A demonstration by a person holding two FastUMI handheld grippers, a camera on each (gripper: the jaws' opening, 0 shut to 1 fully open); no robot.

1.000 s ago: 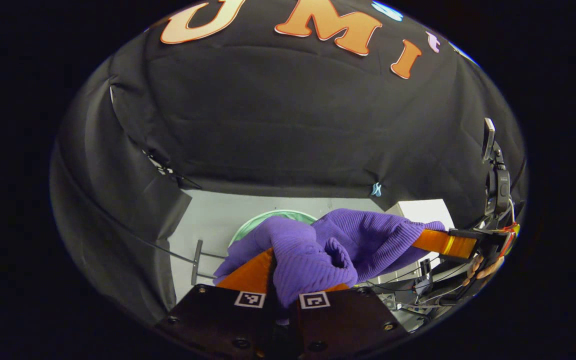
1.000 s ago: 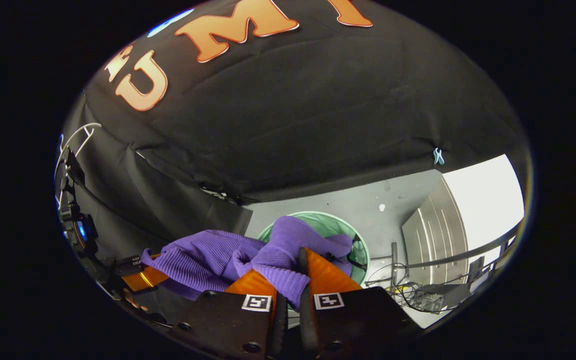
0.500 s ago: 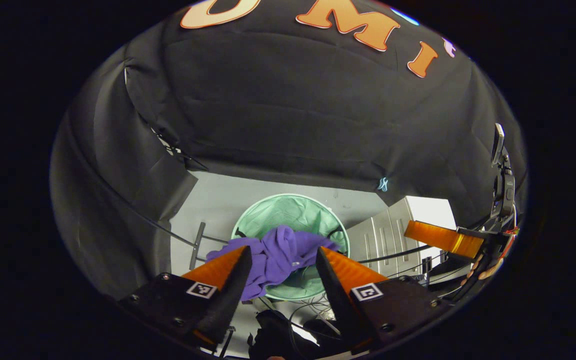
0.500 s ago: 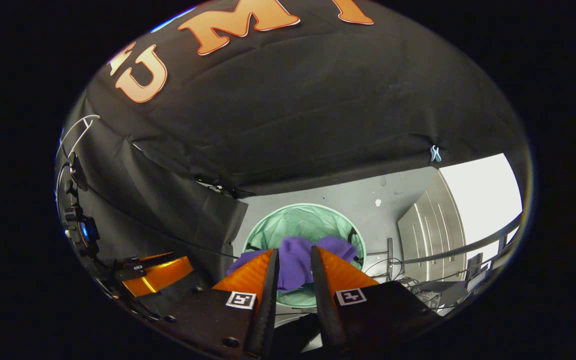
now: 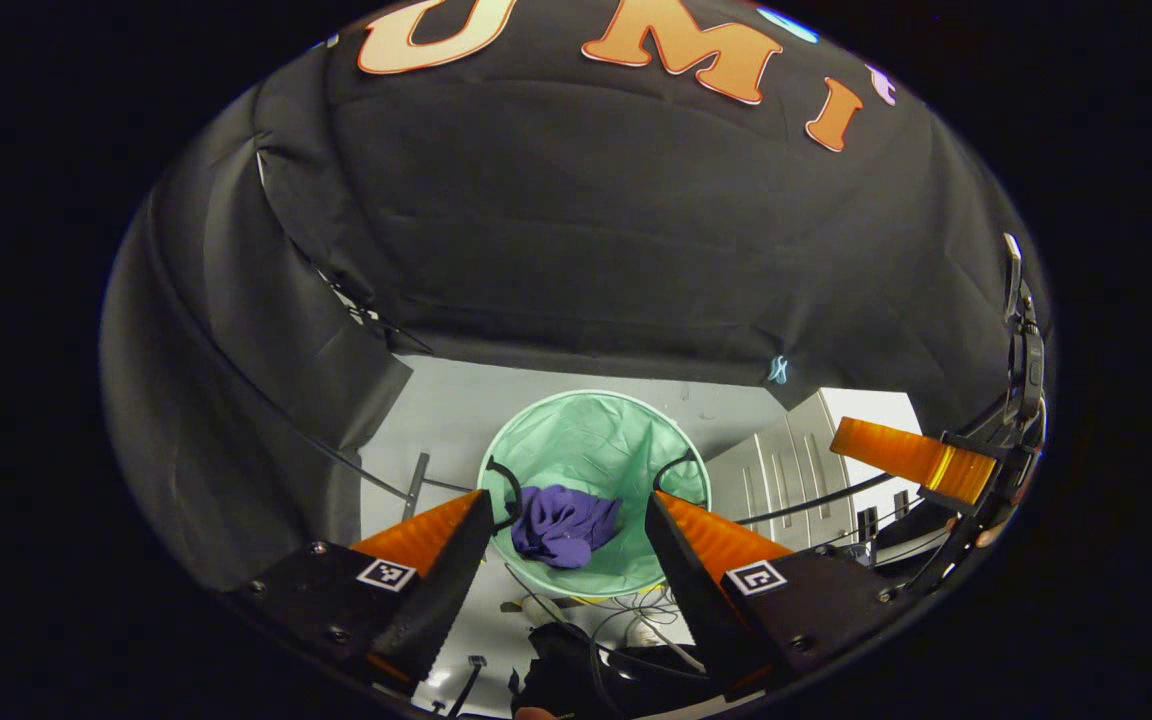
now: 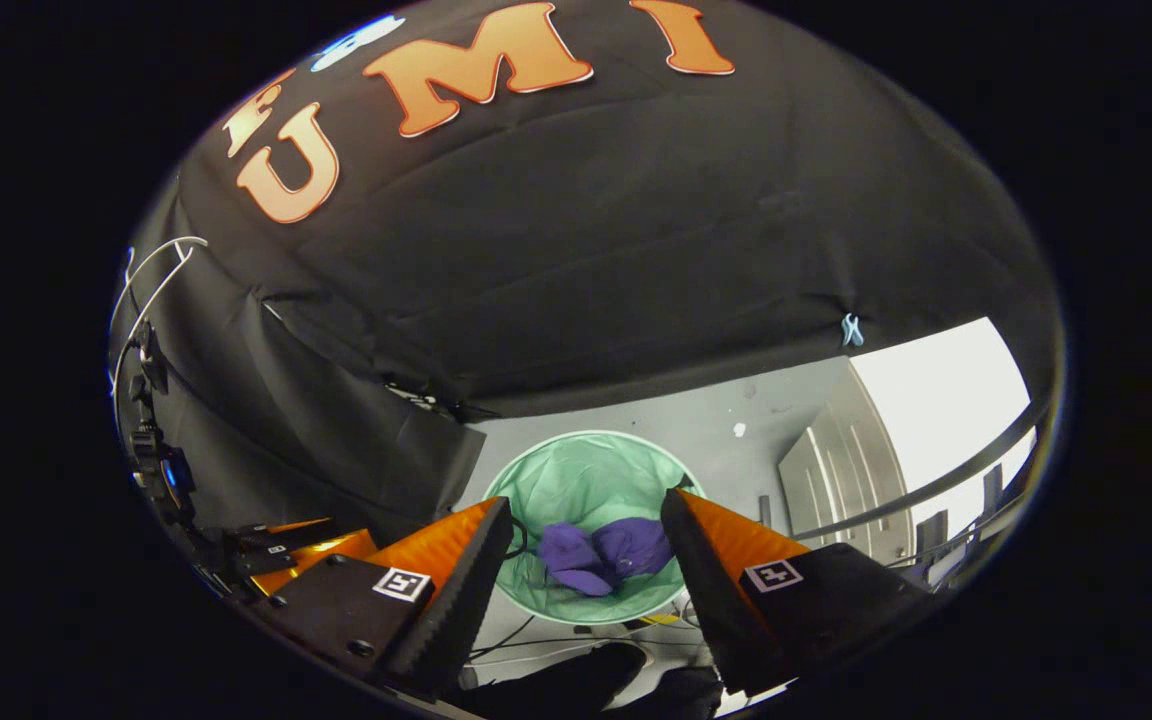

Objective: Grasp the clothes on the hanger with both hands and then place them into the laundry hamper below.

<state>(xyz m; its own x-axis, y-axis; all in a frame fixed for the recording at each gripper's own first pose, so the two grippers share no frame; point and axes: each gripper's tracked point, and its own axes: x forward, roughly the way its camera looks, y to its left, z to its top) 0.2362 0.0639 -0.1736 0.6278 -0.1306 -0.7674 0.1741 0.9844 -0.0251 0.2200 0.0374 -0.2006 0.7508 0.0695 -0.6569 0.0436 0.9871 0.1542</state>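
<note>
Lying crumpled in hamper point(image 5: 626, 440): clothes point(image 5: 564, 523)

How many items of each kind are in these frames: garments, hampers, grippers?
Garments: 1, purple garment, lying in the hamper.
Hampers: 1, green hamper.
Grippers: 2, left gripper and right gripper, both open above the hamper.
Total: 4
</note>
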